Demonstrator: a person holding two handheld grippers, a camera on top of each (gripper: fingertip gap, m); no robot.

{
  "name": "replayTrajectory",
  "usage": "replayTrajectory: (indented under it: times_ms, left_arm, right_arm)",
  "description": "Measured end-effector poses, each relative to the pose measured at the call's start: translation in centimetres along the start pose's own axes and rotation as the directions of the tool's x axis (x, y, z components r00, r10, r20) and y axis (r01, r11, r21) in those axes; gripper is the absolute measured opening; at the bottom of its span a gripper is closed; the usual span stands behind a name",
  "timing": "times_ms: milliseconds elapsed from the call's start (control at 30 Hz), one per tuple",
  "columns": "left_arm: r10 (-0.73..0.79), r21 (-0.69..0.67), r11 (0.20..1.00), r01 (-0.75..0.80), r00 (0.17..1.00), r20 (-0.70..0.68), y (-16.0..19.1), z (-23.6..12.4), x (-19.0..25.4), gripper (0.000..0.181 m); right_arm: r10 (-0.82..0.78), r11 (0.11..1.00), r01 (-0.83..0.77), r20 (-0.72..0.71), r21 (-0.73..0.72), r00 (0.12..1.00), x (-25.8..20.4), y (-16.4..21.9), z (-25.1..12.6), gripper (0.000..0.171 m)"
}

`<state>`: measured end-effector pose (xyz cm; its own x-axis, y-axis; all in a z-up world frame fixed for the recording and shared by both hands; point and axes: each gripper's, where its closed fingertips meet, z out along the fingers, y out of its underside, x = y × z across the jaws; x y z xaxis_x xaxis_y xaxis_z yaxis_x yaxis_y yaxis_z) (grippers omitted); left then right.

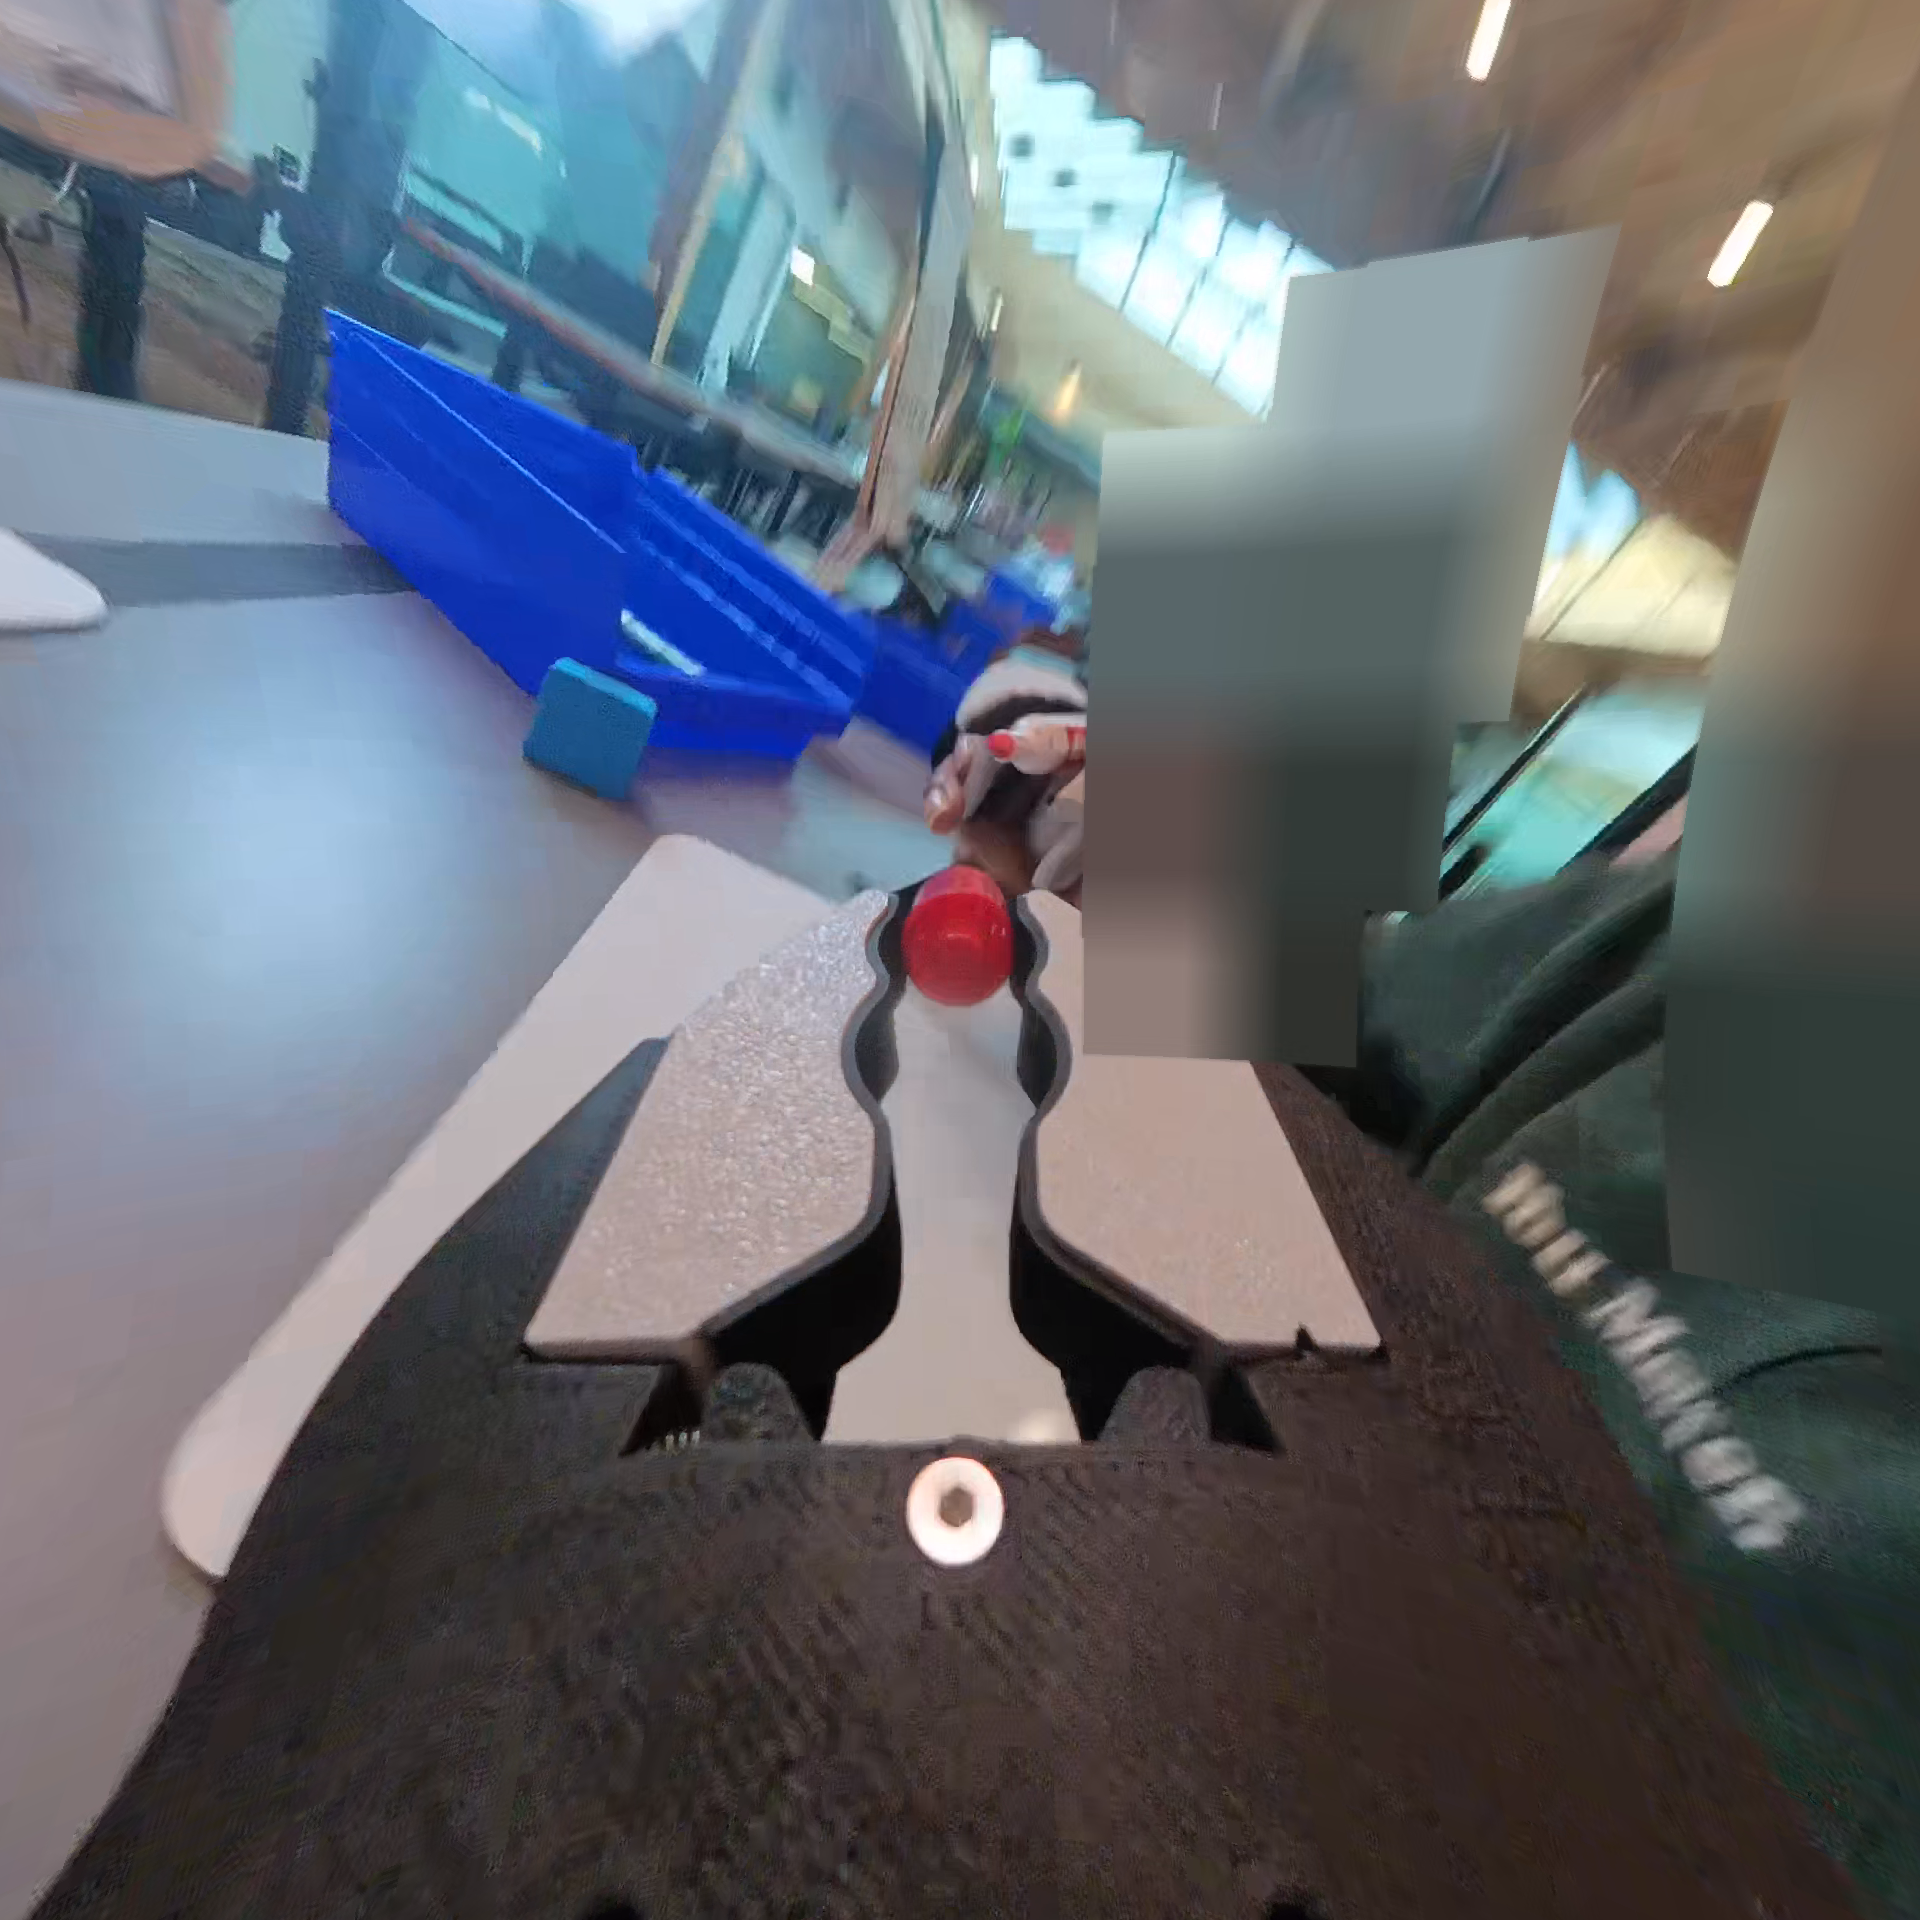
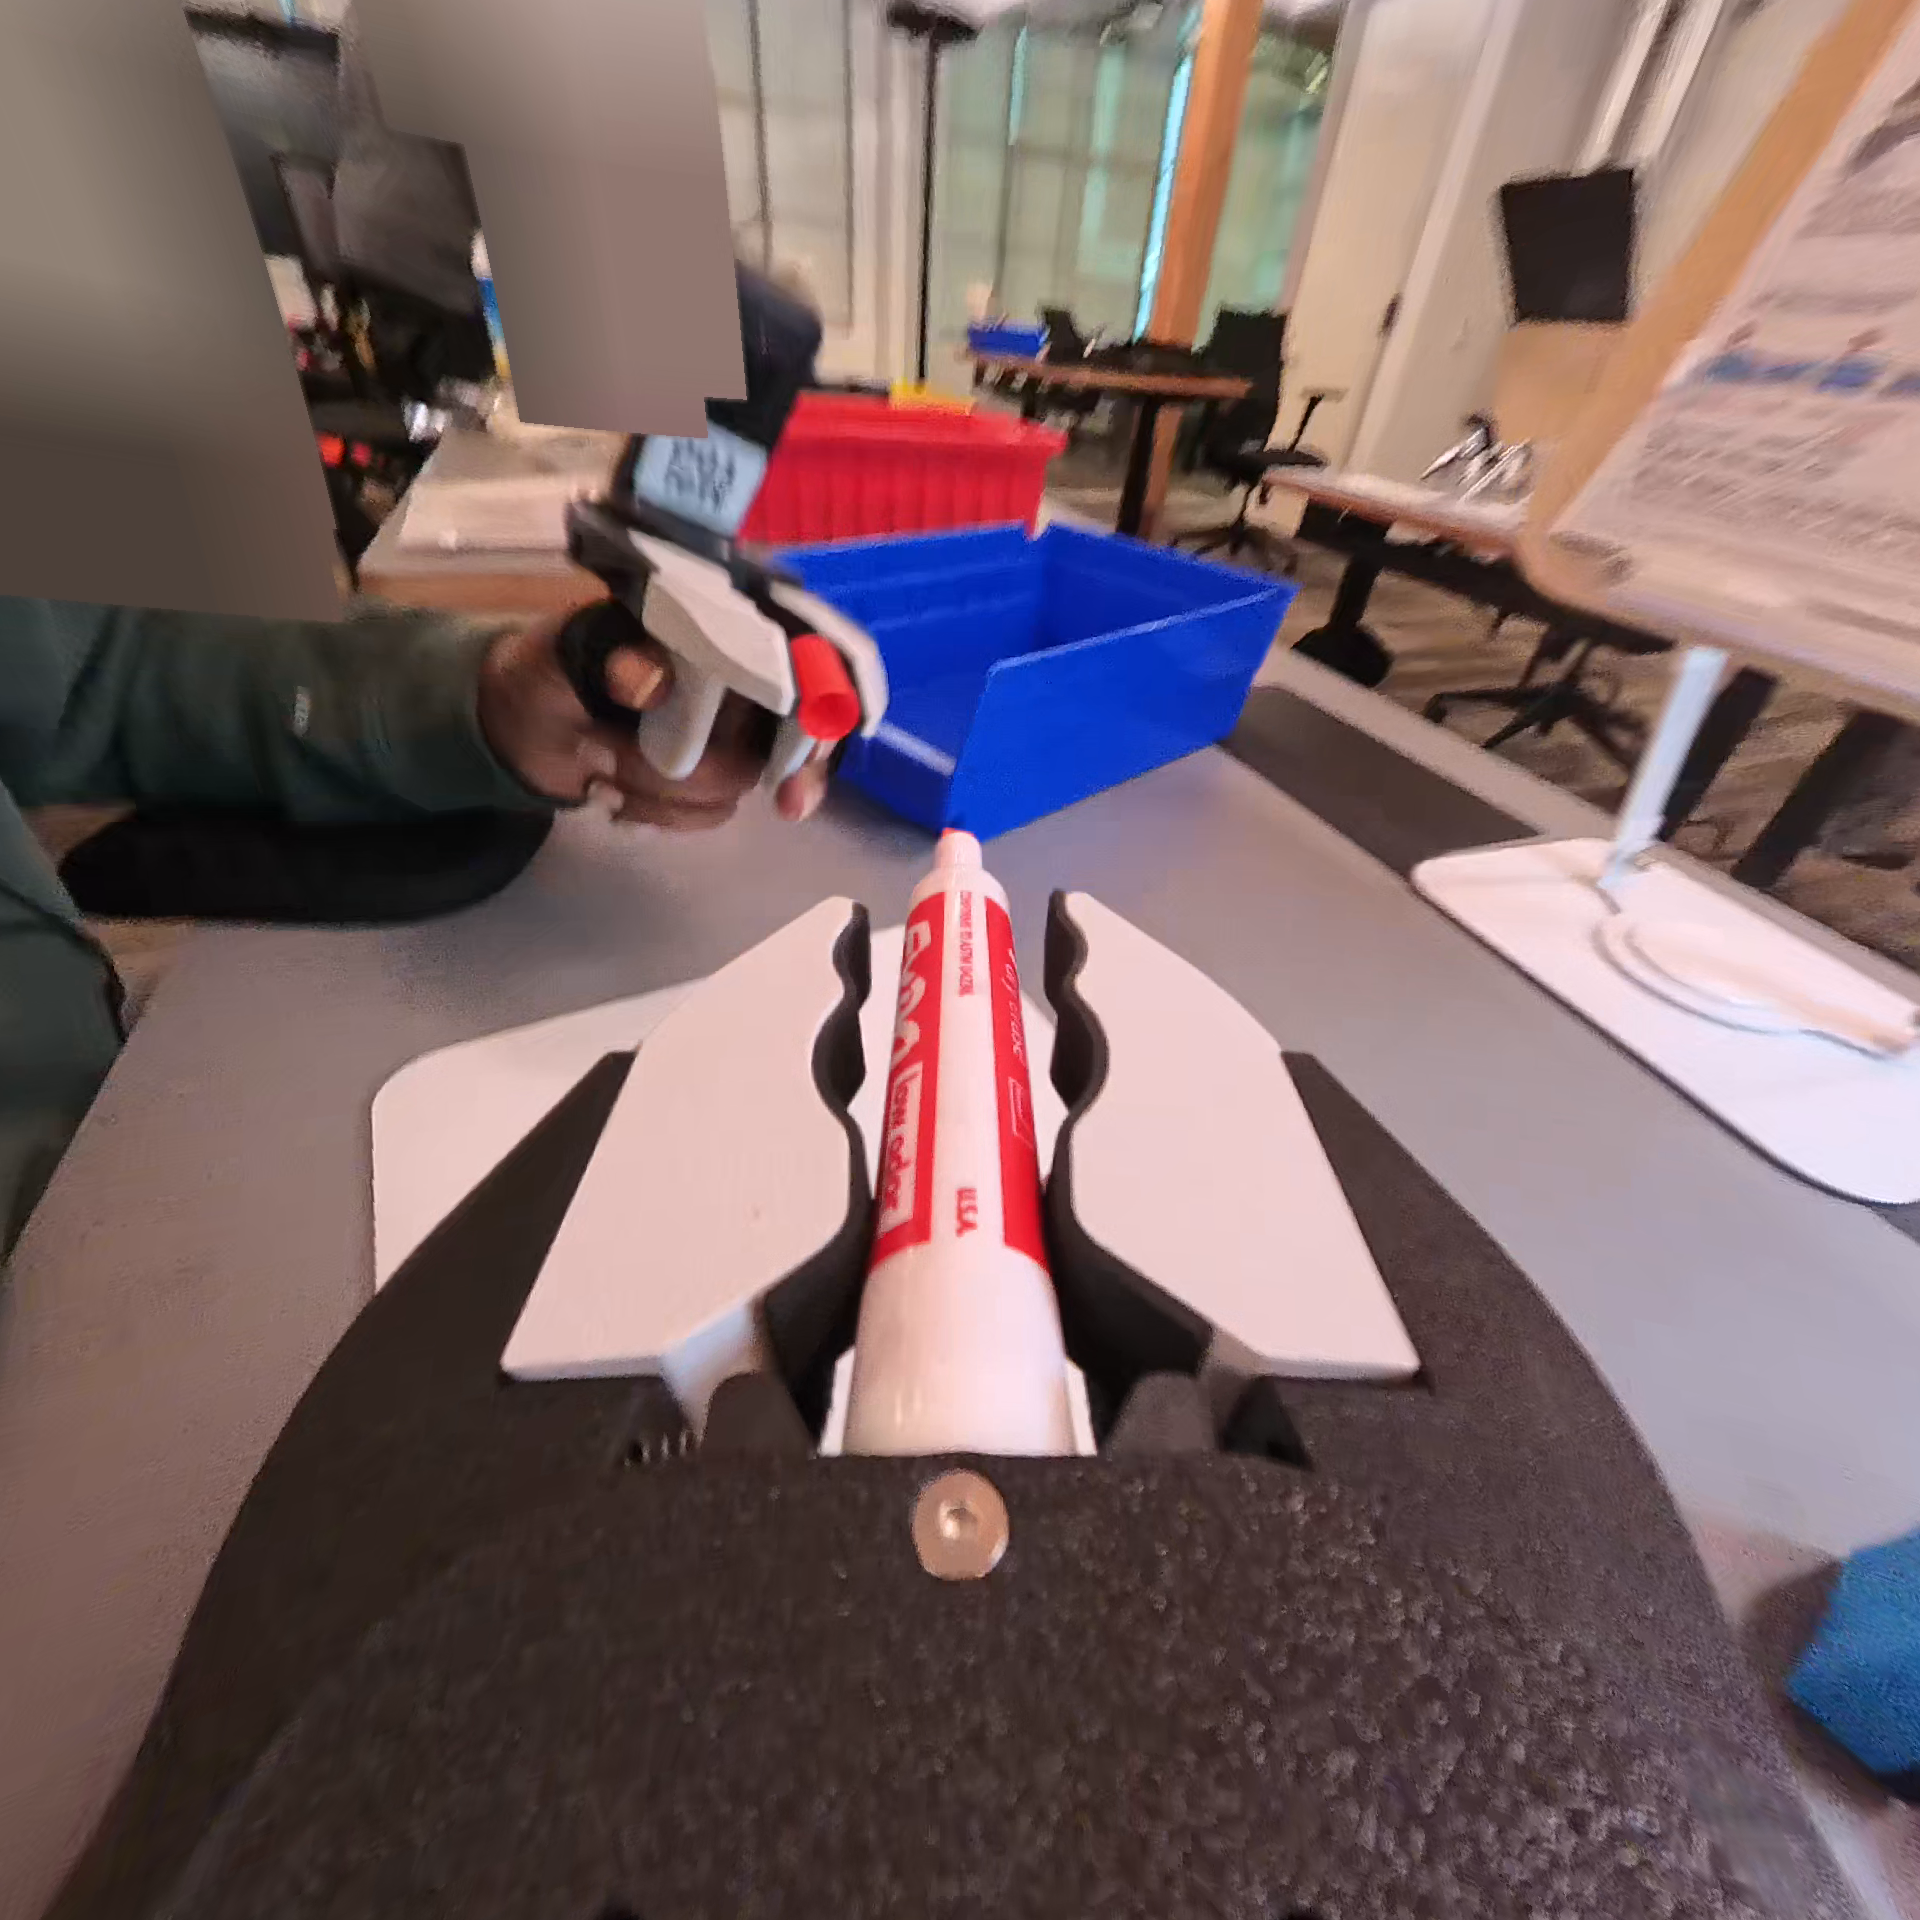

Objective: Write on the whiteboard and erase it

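Two grippers share the work: the right gripper (image 2: 956,1091) pinches the uncapped marker (image 2: 951,1143) along its barrel, tip forward above the whiteboard (image 2: 416,1143). The left gripper (image 1: 956,956) clamps the red cap (image 1: 956,951). Light, stiff and slick, the marker probably wants a mid-barrel grip.

Glossy plastic marker (image 2: 961,1164), glossy red cap (image 1: 956,951), matt grey table (image 2: 1351,1039).

There are two grippers: the left gripper (image 1: 956,940) grips one red cap (image 1: 956,951), and the right gripper (image 2: 956,914) grips one marker (image 2: 961,1122). On the table (image 2: 1351,1091) lie one whiteboard (image 1: 416,1226) and one blue eraser (image 1: 589,727). Bins number two blue (image 2: 1091,665) (image 2: 1006,335) and one red (image 2: 894,473), and one white stand base (image 2: 1683,1029) sits to the right.
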<state>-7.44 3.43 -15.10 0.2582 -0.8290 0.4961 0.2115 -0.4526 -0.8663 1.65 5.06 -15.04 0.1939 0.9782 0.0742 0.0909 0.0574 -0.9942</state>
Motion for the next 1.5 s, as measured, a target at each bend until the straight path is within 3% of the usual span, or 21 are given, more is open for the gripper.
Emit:
replayTrajectory:
  times_ms: [67, 133, 300, 433, 667, 833, 1033, 1300, 1500]
  left_arm:
    - [0.231, -0.116, 0.968, -0.223, 0.971, 0.061, 0.9, 1.6, 0.4, 0.020]
    - [0.354, -0.179, 0.926, -0.332, 0.929, 0.108, 1.4, 1.8, -0.3, 0.020]
    - [0.574, -0.356, 0.798, -0.486, 0.794, 0.202, 3.8, -0.1, -2.6, 0.020]
    - [0.668, -0.370, 0.734, -0.569, 0.703, 0.245, 2.7, -1.3, -2.9, 0.020]
    - [0.594, -0.345, 0.803, -0.486, 0.694, 0.407, 2.9, -5.1, -4.7, 0.020]
    - [0.520, -0.333, 0.848, -0.413, 0.772, 0.367, 4.8, -5.7, -4.4, 0.020]
    - [0.499, -0.311, 0.855, -0.414, 0.821, 0.278, 5.3, -5.4, -3.6, 0.020]
    - [0.507, -0.309, 0.849, -0.429, 0.826, 0.247, 5.8, -7.3, -3.1, 0.020]
    - [0.484, -0.310, 0.859, -0.407, 0.843, 0.235, 6.0, -7.3, -3.0, 0.020]
  right_arm:
    - [-0.033, 0.997, 0.034, 0.030, -0.063, 0.999, -0.4, 1.2, 1.2, 0.034]
    - [-0.013, 0.995, 0.017, 0.040, -0.102, 0.999, 0.1, 2.2, 1.4, 0.034]
    - [0.042, 0.985, -0.040, 0.004, -0.167, 0.999, 1.2, 4.4, 0.7, 0.034]
    - [-0.030, 0.975, 0.020, -0.043, -0.221, 0.999, 2.1, 4.7, 0.5, 0.034]
    - [-0.080, 0.867, 0.051, -0.036, -0.496, 0.996, 1.4, 8.2, 0.9, 0.034]
    - [-0.022, 0.810, 0.008, -0.015, -0.586, 1.000, 0.1, 10.2, 2.7, 0.034]
    - [0.015, 0.780, -0.003, 0.014, -0.626, 1.000, -0.7, 10.1, 5.6, 0.034]
    - [-0.105, 0.675, 0.176, 0.143, -0.717, 0.984, -1.7, 9.8, 8.5, 0.034]
    - [-0.188, 0.546, 0.336, 0.278, -0.768, 0.942, -2.2, 10.4, 10.1, 0.034]
